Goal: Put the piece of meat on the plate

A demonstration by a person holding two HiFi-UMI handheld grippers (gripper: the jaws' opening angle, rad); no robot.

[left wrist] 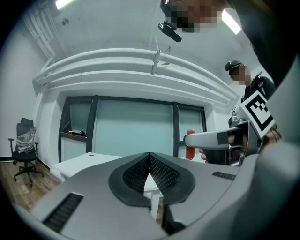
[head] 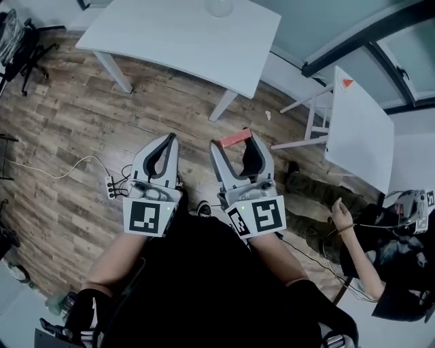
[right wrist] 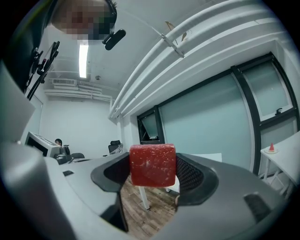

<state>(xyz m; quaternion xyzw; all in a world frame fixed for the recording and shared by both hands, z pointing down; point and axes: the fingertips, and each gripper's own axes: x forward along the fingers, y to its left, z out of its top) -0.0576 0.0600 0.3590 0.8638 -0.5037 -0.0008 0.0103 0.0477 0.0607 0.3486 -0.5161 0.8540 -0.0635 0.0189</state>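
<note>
A red block of meat (right wrist: 152,165) sits clamped between the dark pads of my right gripper (right wrist: 153,174), held in the air. From the head view the meat (head: 234,139) shows at that gripper's (head: 236,145) tips, above the wood floor and short of the white table (head: 183,34). A clear round dish (head: 219,7) stands on that table's far edge. My left gripper (head: 170,138) hovers beside the right one, its jaws pressed together with nothing in them (left wrist: 150,158). The left gripper view also catches the meat (left wrist: 190,145) off to the right.
A second white table (head: 360,129) with a small orange cone (head: 347,83) stands at the right. A person (head: 380,272) sits on the floor lower right. Cables and a power strip (head: 111,187) lie on the floor; an office chair (head: 20,47) is far left.
</note>
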